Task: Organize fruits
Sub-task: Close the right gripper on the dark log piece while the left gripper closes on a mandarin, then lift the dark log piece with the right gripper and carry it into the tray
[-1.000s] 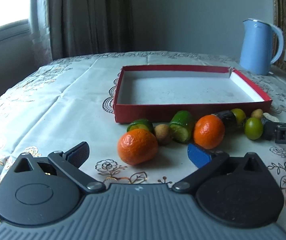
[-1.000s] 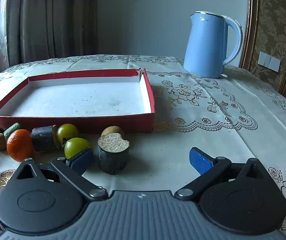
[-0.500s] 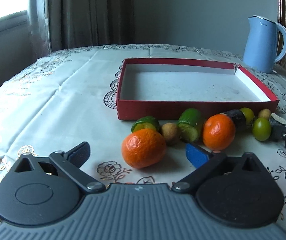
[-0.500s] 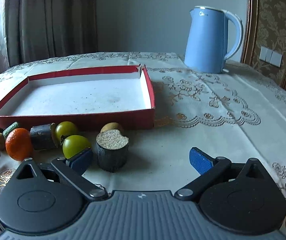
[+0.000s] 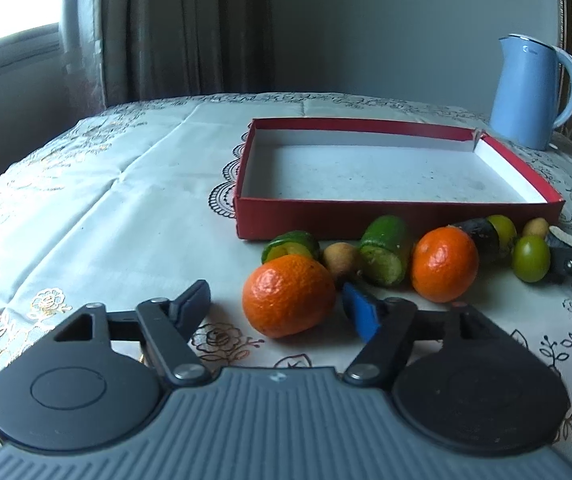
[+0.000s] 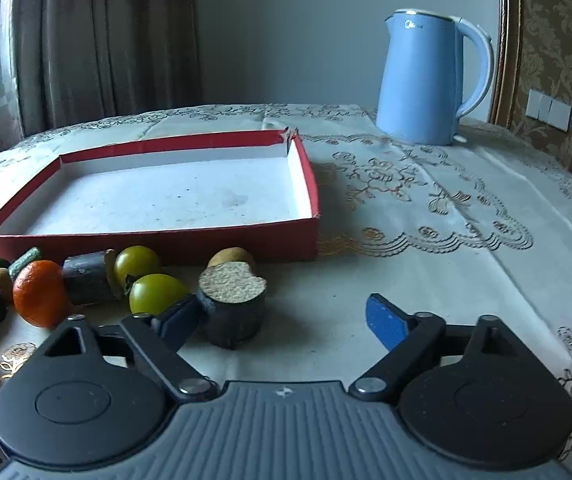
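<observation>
An orange (image 5: 289, 296) lies on the tablecloth between the fingers of my left gripper (image 5: 275, 310). Its jaws are closing; the right pad (image 5: 360, 314) is near the peel and a gap remains on the left. My right gripper (image 6: 281, 320) is also closing around a dark cylinder with a pale cut top (image 6: 231, 308), which sits beside its left pad (image 6: 177, 320), far from the right one. Behind the fruit row stands an empty red box (image 5: 398, 216) with a white inside (image 6: 149, 246).
The row also holds a second orange (image 5: 444, 264), green cucumber pieces (image 5: 386, 250), a small brown fruit (image 5: 340, 258), green tomatoes (image 6: 157, 292) and another dark piece (image 6: 87, 282). A blue kettle (image 6: 426, 80) stands at the back right.
Both grippers' jaws have narrowed, the left more than the right. The left gripper has edged closer to the near orange. The fruit has not moved.
</observation>
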Demonstrator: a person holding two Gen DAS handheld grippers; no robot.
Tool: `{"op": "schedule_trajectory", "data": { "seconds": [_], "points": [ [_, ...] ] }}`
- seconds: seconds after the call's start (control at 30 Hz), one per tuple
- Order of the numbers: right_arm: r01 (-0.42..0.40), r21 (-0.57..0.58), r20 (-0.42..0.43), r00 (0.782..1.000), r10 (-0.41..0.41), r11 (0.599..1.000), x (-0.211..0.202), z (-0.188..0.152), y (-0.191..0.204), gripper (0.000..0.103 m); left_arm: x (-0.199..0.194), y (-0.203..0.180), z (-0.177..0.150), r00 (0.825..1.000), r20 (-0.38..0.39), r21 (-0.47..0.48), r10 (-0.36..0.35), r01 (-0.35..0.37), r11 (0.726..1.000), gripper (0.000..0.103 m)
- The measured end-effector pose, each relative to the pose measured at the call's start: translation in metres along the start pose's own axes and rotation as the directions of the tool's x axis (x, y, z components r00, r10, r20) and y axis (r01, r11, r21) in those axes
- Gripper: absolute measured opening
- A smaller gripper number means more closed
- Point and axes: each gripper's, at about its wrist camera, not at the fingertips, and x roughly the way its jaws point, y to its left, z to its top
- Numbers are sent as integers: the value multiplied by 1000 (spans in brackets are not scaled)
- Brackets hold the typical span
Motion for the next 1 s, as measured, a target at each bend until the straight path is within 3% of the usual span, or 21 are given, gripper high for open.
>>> {"op": "schedule_trajectory", "data": {
  "seconds": [0.43, 0.53, 0.6, 0.67, 1.0],
  "points": [
    [-67, -17, -16, 998, 66, 998, 3, -1, 7, 53, 1, 2, 0, 1000, -4, -12, -18, 18, 1000, 67],
    [-74, -21, -15, 997, 73, 997, 2, -1, 8, 44, -1, 2, 0, 1000, 4, -10, -23, 23, 1000, 57],
    [-77, -17, -14, 997, 77, 997, 1, -1, 8, 41, -2, 2, -2, 999, 13, -6, -36, 36, 999, 45],
    [-79, -13, -12, 997, 79, 997, 1, -1, 7, 34, -3, 1, -2, 999, 19, 0, -42, 42, 999, 41],
    [-89, 6, -1, 996, 89, 996, -2, -2, 2, 34, -4, 11, -1, 997, 26, -56, -78, 80, 995, 41]
  ]
}}
